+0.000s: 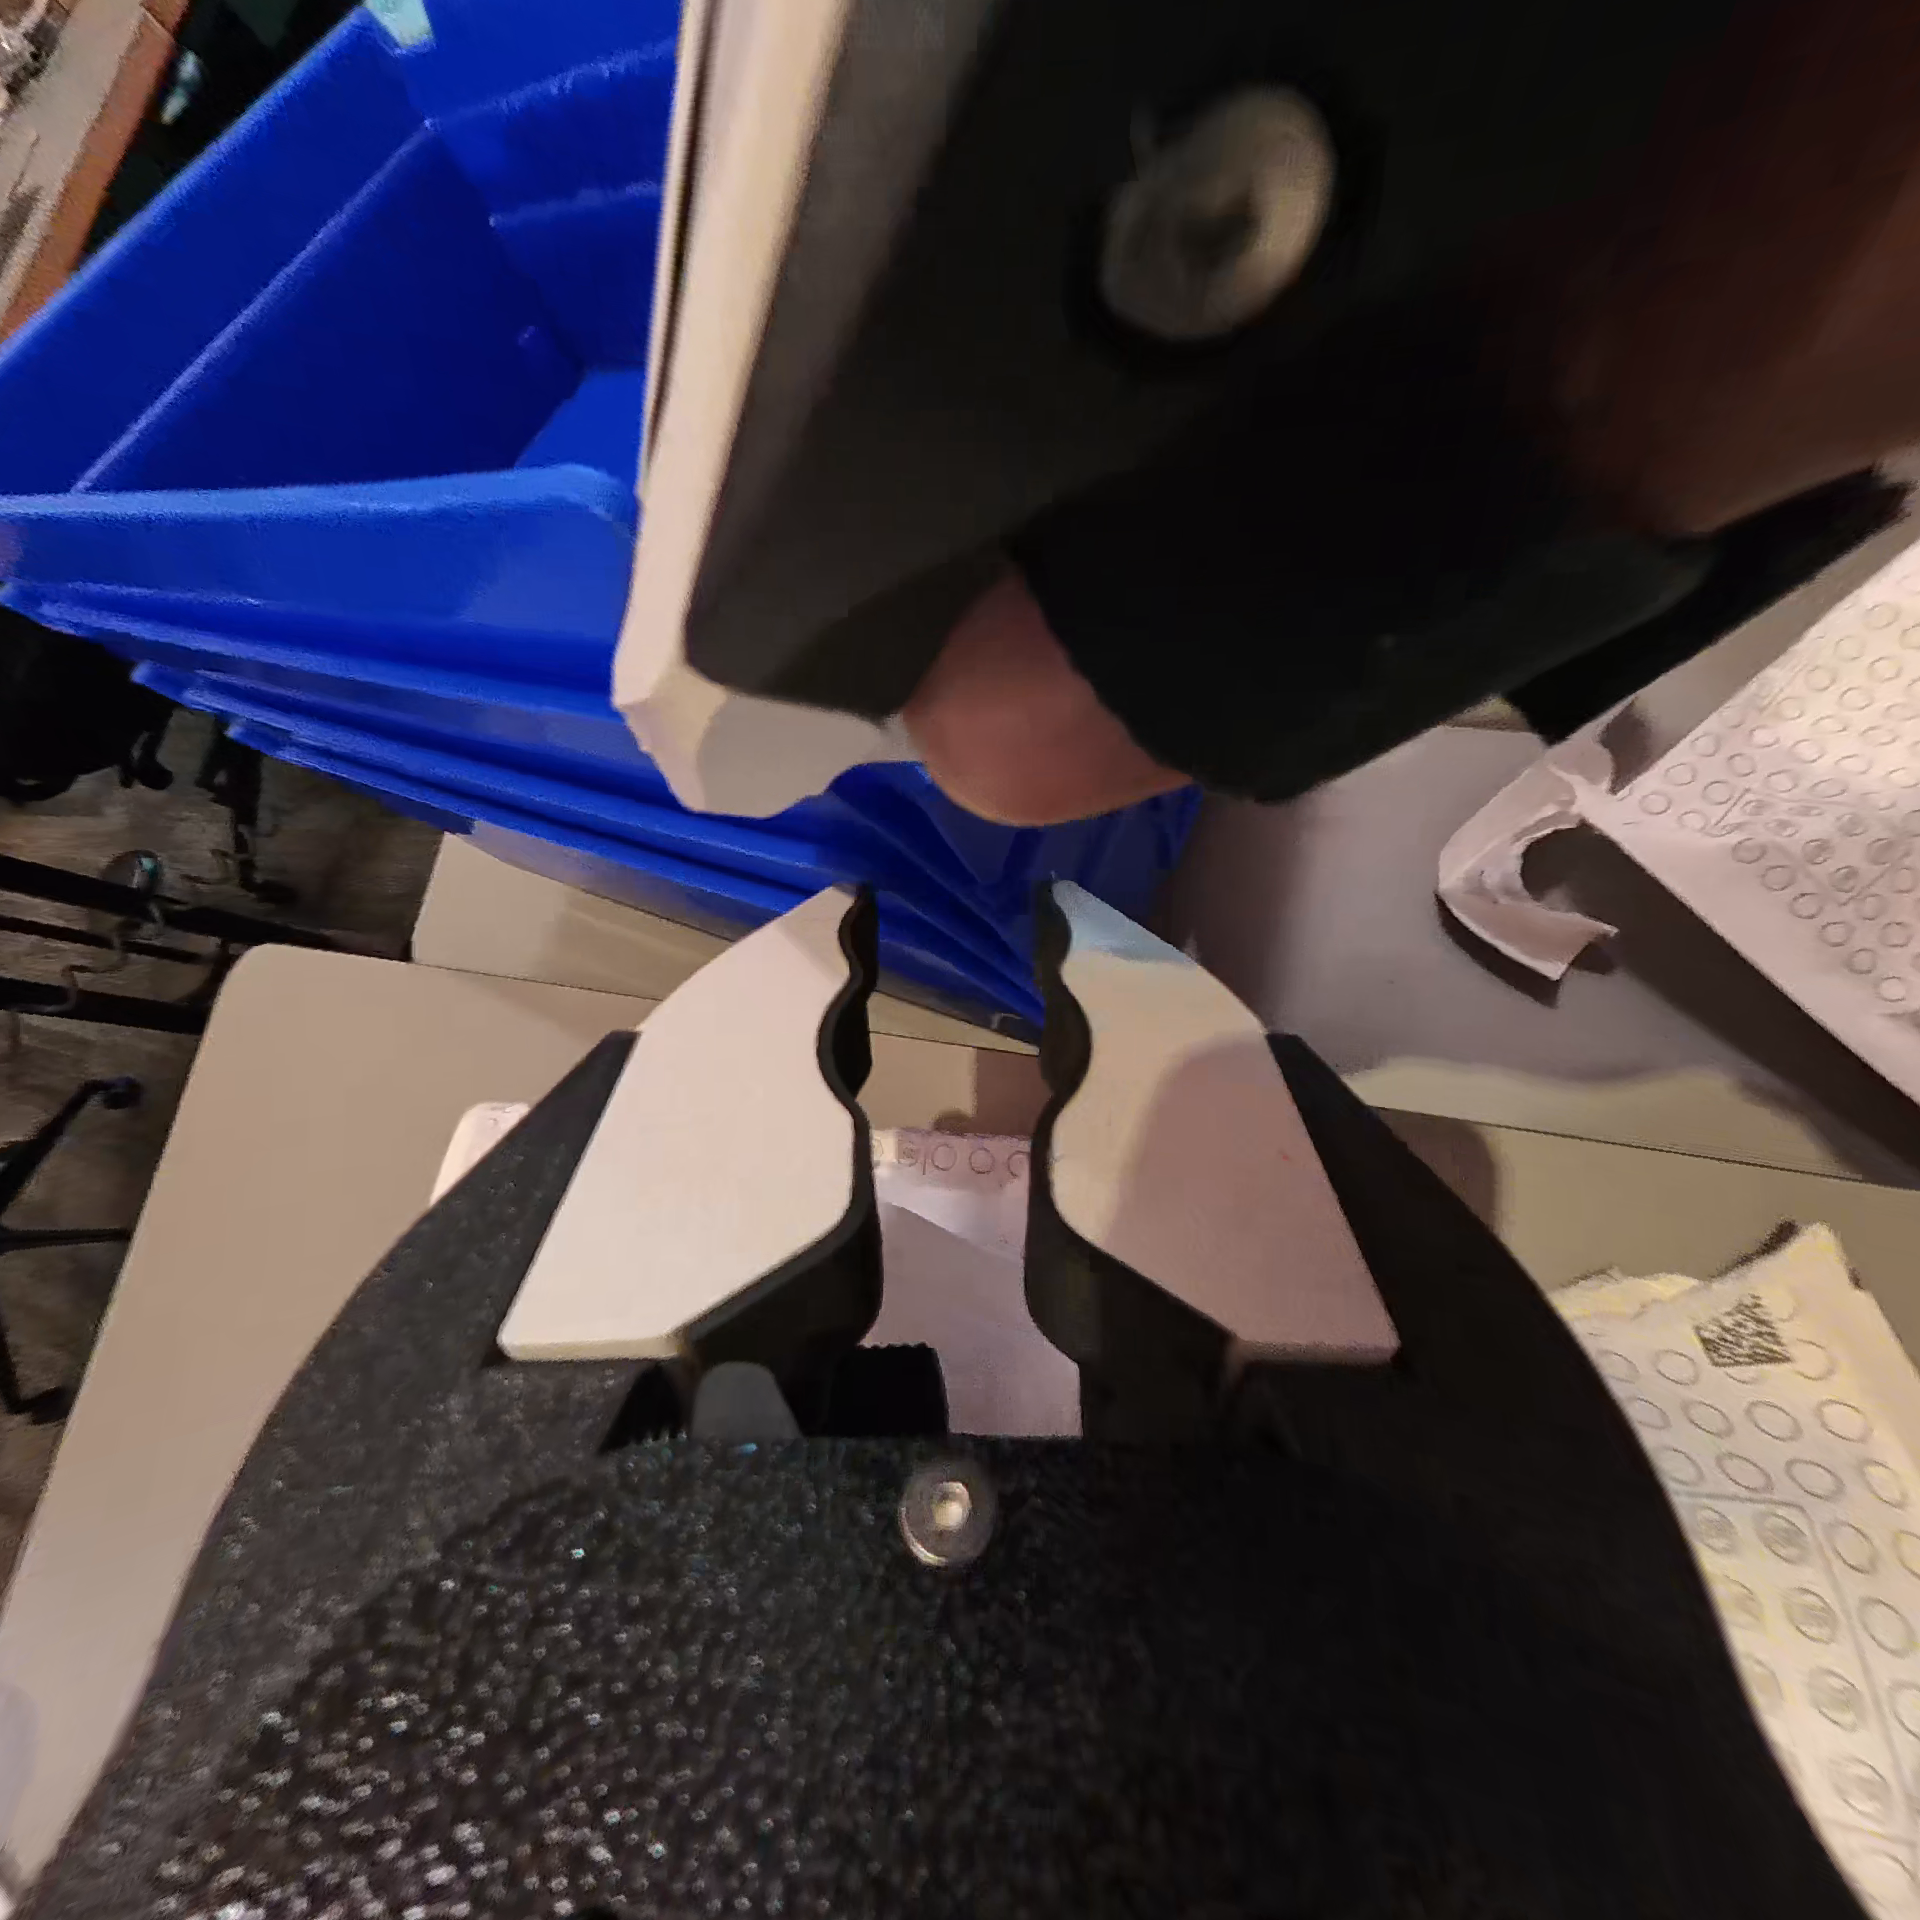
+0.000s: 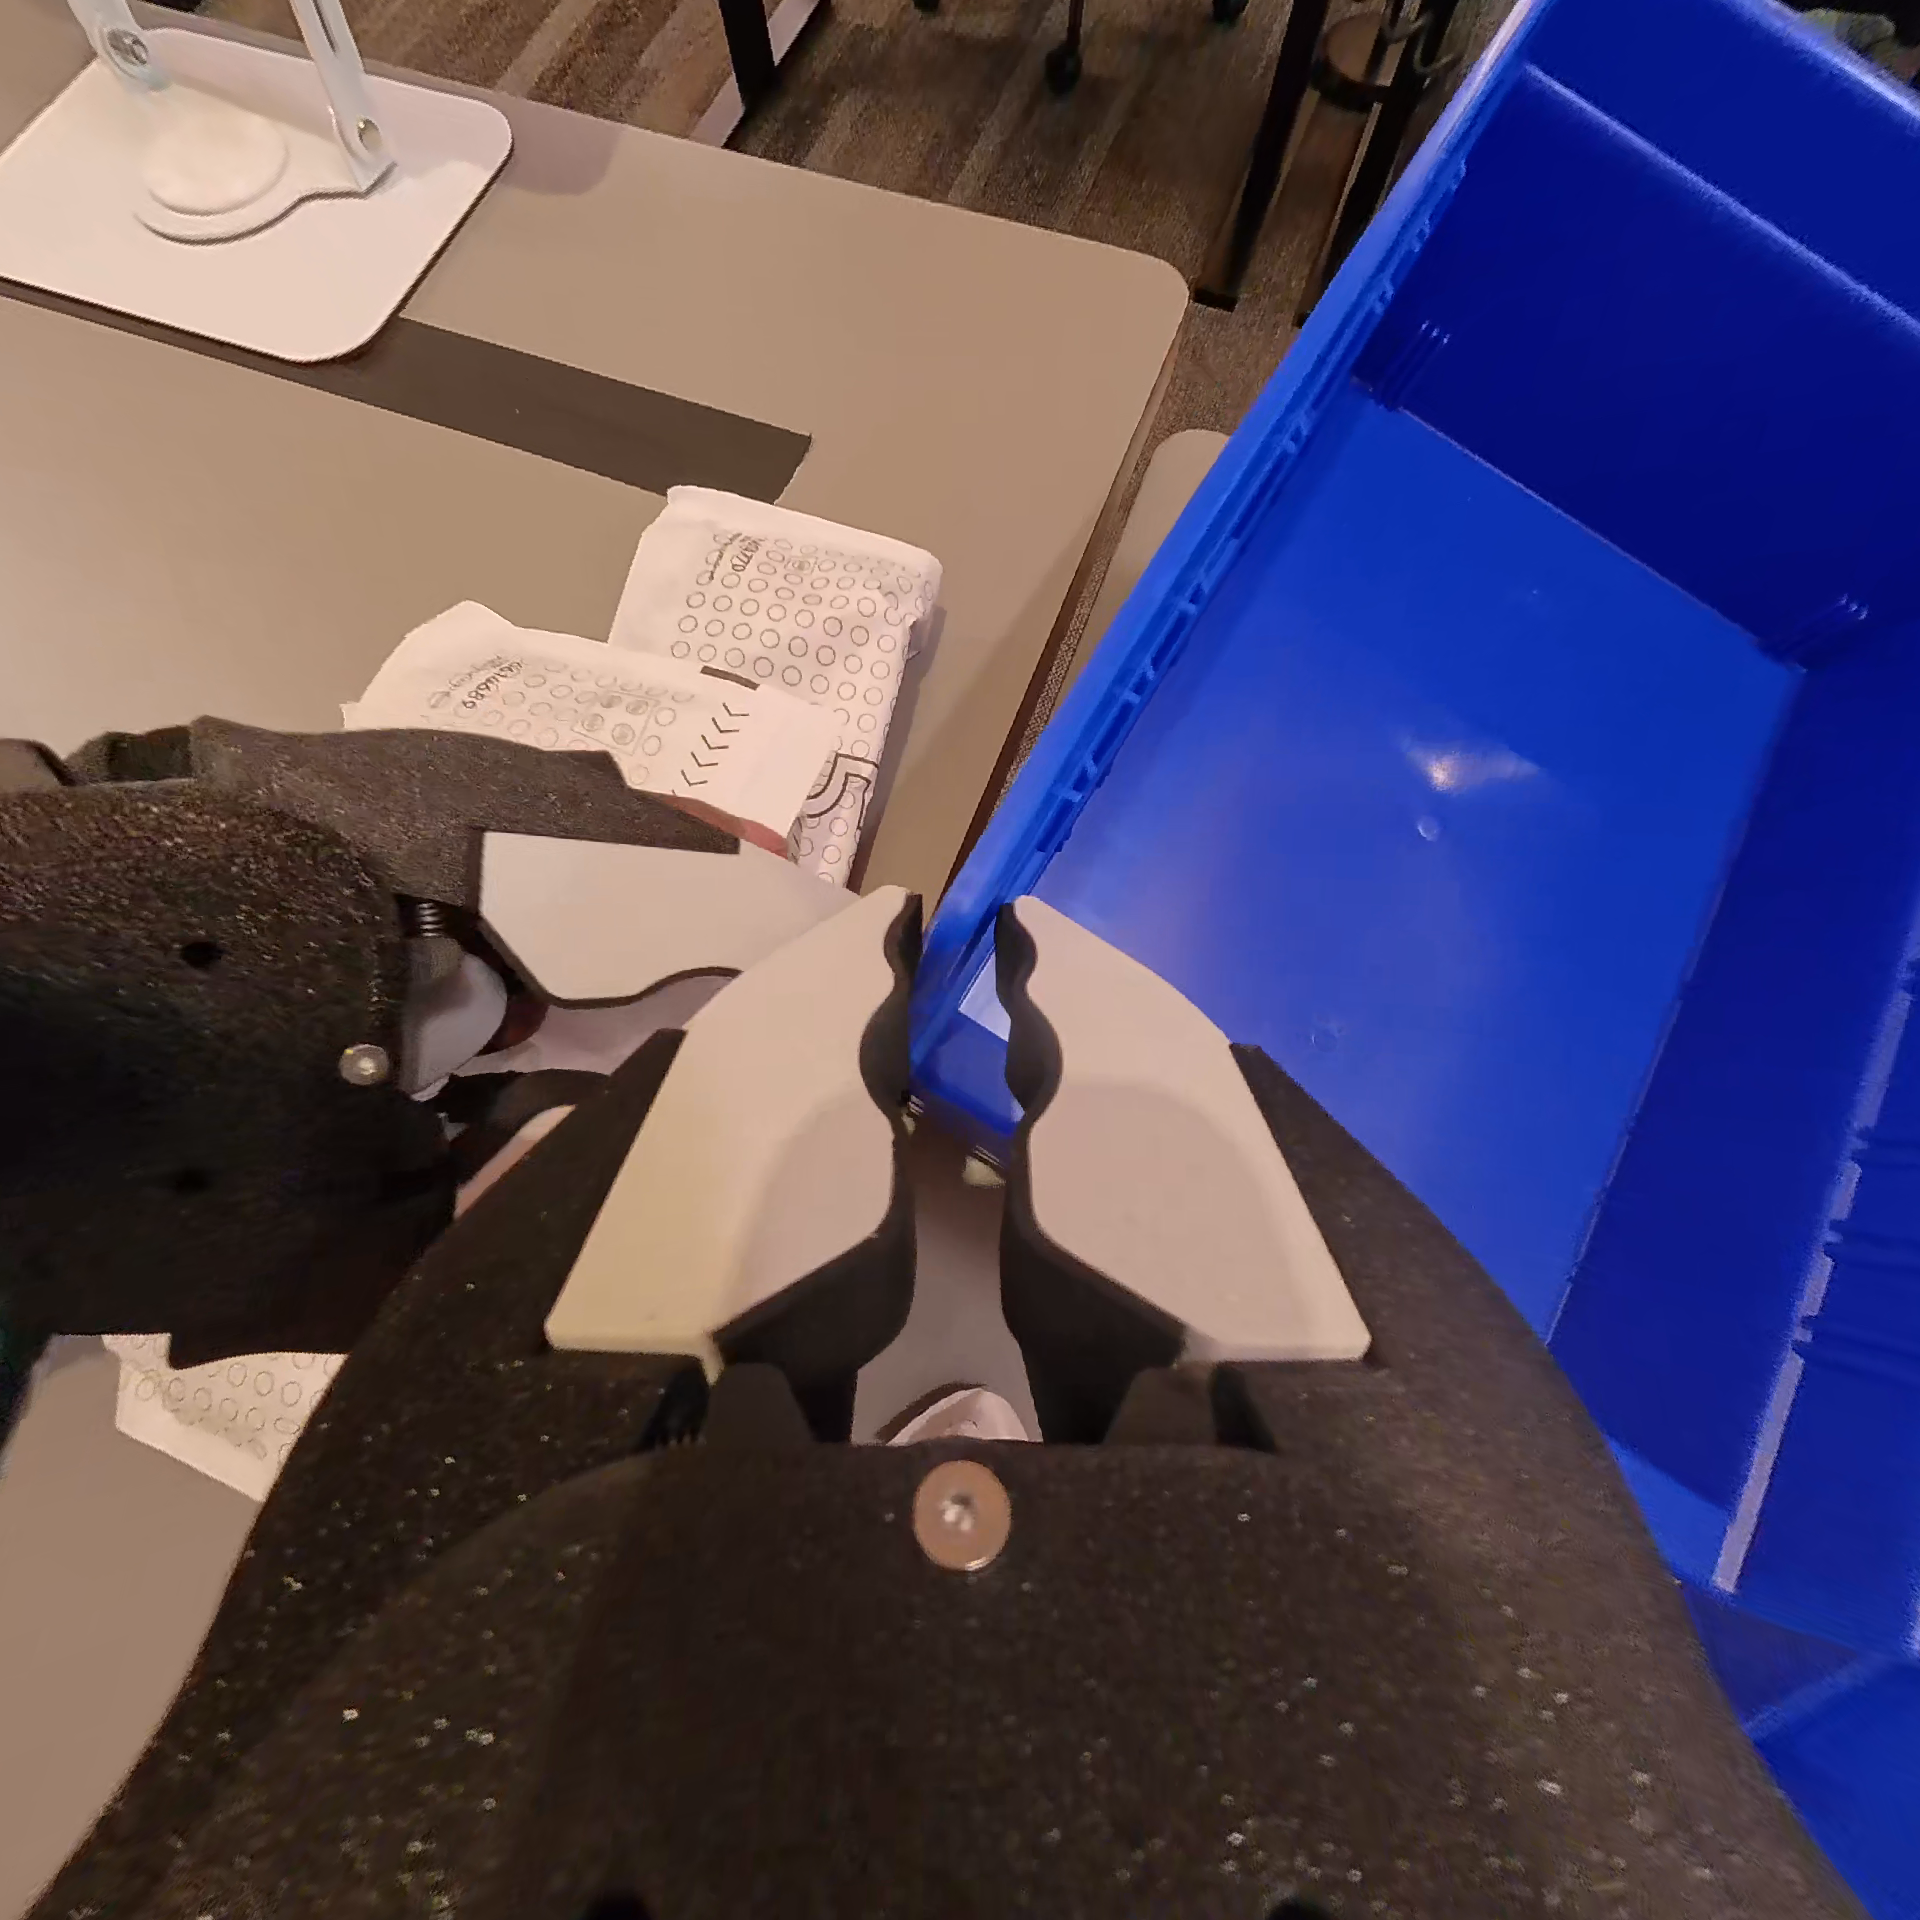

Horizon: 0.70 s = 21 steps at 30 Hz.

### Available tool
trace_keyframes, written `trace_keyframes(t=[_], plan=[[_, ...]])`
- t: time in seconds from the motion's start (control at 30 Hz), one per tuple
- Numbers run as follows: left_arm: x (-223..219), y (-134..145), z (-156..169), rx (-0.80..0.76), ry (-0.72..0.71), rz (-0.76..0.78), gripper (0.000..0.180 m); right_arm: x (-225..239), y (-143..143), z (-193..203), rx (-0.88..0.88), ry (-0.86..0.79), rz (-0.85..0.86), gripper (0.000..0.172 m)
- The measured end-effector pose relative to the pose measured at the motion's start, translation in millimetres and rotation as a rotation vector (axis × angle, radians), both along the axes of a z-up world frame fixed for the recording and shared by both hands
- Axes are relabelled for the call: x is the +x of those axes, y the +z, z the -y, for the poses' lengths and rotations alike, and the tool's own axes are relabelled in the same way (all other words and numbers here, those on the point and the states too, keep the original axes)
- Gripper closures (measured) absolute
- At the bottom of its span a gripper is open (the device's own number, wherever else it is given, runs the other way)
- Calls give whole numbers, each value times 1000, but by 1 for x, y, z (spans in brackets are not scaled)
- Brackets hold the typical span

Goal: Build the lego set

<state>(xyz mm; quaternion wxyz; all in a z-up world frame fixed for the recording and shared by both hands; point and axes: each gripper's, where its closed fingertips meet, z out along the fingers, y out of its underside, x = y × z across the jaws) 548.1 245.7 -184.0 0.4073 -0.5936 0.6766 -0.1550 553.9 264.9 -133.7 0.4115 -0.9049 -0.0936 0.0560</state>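
Note:
My right gripper (image 2: 956, 925) is shut on the near wall (image 2: 951, 1023) of a big blue plastic bin (image 2: 1455, 831), close to its corner, with one pad outside and one inside. The bin is tilted and looks empty inside. In the left wrist view the bin (image 1: 312, 364) fills the upper left, and my right gripper (image 1: 758, 748) looms close above, with a person's finger beside it. My left gripper (image 1: 956, 904) is open and holds nothing; it hovers over a white paper packet (image 1: 935, 1247) printed with circles. It also shows in the right wrist view (image 2: 717, 966), just left of the bin's corner.
Several more white circle-printed packets lie on the beige table (image 2: 312, 520): two (image 2: 790, 623) (image 2: 582, 707) left of the bin, others (image 1: 1766, 831) (image 1: 1766, 1455) to the right. A white stand base (image 2: 239, 208) sits at the far left. Beyond the table edge are floor and furniture legs. There is about 5 cm between the tips of the two grippers.

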Motion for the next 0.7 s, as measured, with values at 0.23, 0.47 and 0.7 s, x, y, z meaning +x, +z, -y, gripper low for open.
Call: trace_keyframes(t=[0.23, 0.47, 0.7], plan=[[7, 5, 0, 54, -27, 19, 149, 6, 6, 2, 35, -20, -46, 160], [7, -7, 5, -21, -64, 1, 163, 10, 1, 2, 13, -39, -11, 160], [6, -10, 6, -40, -78, -7, 165, 8, -1, 1, 4, -31, 23, 161]])
